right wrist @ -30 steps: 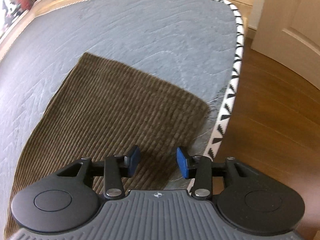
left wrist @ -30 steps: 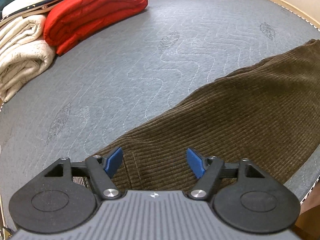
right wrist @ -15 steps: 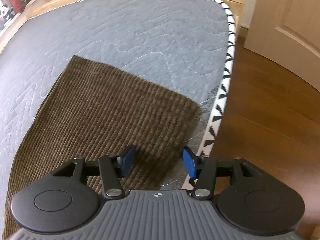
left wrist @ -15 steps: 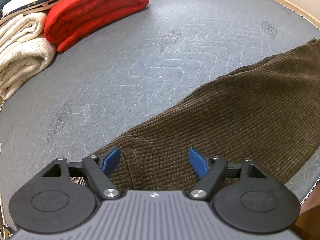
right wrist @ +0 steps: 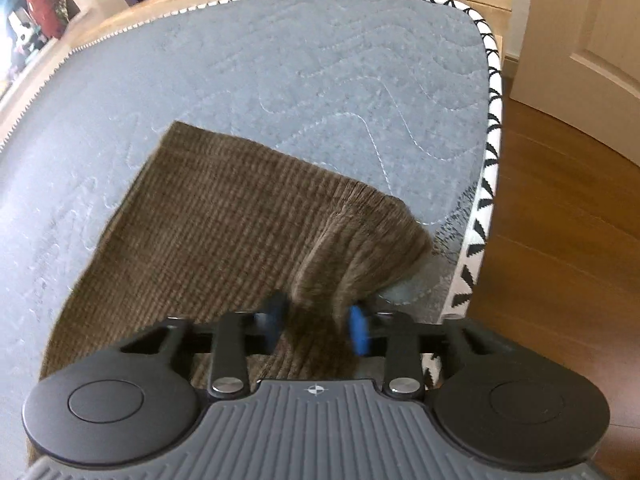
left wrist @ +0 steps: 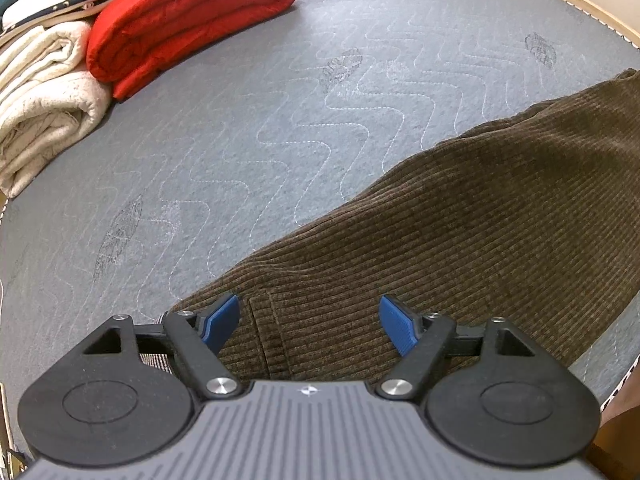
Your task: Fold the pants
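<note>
Brown corduroy pants (left wrist: 460,240) lie spread flat on a grey quilted mattress (left wrist: 280,120), running in the left wrist view from the bottom centre of the frame up to the right edge. In that view the left gripper (left wrist: 310,322) sits at the bottom of the frame with its blue pads wide apart, holding nothing, poised over the cloth beside a vertical seam that may be a pocket or fly. In the upper left corner of the same view sit a folded red blanket (left wrist: 188,16) and a stack of cream blankets (left wrist: 44,100), well apart from the pants. In the right wrist view the pants (right wrist: 224,220) fill the centre and lower left, their hem end pointing toward the upper middle of the frame, near the mattress's black-and-white piped edge (right wrist: 486,200) on the right. The right gripper (right wrist: 316,326) at the bottom centre is closed down on a bunch of fabric near the lower right hem corner, and the cloth rises into a soft ridge between the pads. The frame is slightly blurred there. The fabric looks thick, soft and limp, with a ribbed surface that should grip well; it probably drapes and sags rather than holding shape. Good holds appear to be the hem corners and the waistband edge, pinching through both layers.
</note>
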Demonstrator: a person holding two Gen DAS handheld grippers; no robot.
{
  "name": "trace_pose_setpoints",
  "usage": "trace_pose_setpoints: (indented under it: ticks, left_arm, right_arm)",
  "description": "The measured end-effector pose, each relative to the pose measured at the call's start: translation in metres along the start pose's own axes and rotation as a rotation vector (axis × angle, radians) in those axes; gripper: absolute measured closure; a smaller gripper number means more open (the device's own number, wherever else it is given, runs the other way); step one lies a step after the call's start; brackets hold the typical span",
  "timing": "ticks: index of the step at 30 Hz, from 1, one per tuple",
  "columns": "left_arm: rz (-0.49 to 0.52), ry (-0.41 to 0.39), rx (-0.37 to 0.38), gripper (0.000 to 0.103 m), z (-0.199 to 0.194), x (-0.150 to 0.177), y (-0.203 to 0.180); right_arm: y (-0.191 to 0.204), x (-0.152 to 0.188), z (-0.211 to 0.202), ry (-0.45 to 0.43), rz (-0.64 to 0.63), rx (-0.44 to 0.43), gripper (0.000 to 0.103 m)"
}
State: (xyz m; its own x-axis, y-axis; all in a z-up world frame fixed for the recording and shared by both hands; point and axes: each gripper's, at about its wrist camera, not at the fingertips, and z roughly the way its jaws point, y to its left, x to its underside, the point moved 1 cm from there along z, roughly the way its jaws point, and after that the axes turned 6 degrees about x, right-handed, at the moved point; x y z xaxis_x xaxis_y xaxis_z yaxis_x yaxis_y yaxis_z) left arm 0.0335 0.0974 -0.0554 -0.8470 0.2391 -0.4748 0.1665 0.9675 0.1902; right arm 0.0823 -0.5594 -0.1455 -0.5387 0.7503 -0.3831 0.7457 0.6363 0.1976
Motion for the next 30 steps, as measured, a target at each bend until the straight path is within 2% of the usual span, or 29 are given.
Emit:
trace_pose_setpoints:
  ticks: [5,8,11,12,16,17,18,19,21,27,30]
  left_arm:
    - [-0.002,0.001,0.0,0.021,0.001,0.0,-0.001]
    - [0.005,0.0,0.001,0.021,0.001,0.0,-0.002]
    - [0.004,0.003,0.0,0.021,0.001,0.0,-0.001]
    - [0.003,0.003,0.001,0.021,0.001,0.0,-0.001]
    - [0.004,0.002,0.001,0.021,0.001,0.0,-0.001]
    - [0.004,0.003,0.0,0.021,0.001,0.0,-0.001]
    - [0.007,0.003,0.0,0.021,0.001,0.0,-0.002]
    - [0.009,0.003,-0.001,0.021,0.001,0.0,-0.002]
    - [0.012,0.002,-0.001,0.021,0.0,0.0,-0.002]
    - [0.01,0.0,-0.003,0.02,-0.001,0.001,-0.001]
    - [0.009,-0.005,-0.001,0.02,-0.002,0.0,-0.001]
  right_arm:
    - [-0.01,-0.002,-0.004,-0.001,0.093,-0.062,0.079]
    - [-0.016,-0.002,-0.006,0.016,0.132,-0.016,0.075]
    - [-0.02,0.0,-0.006,0.017,0.152,0.072,0.057]
    - [-0.02,0.001,-0.005,0.023,0.146,0.087,0.047]
    - [-0.009,0.004,0.002,0.039,0.063,0.082,0.035]
    - [-0.005,0.005,0.002,0.034,0.036,0.086,0.035]
    - [-0.002,0.005,0.002,0.027,0.011,0.076,0.039]
    - [0.002,0.006,0.001,0.018,-0.01,0.061,0.057]
    - [0.008,0.006,-0.002,-0.008,-0.051,0.05,0.073]
    - [0.005,0.002,-0.013,-0.03,0.008,-0.022,0.081]
    - [0.017,0.002,-0.031,-0.096,-0.006,-0.071,0.082]
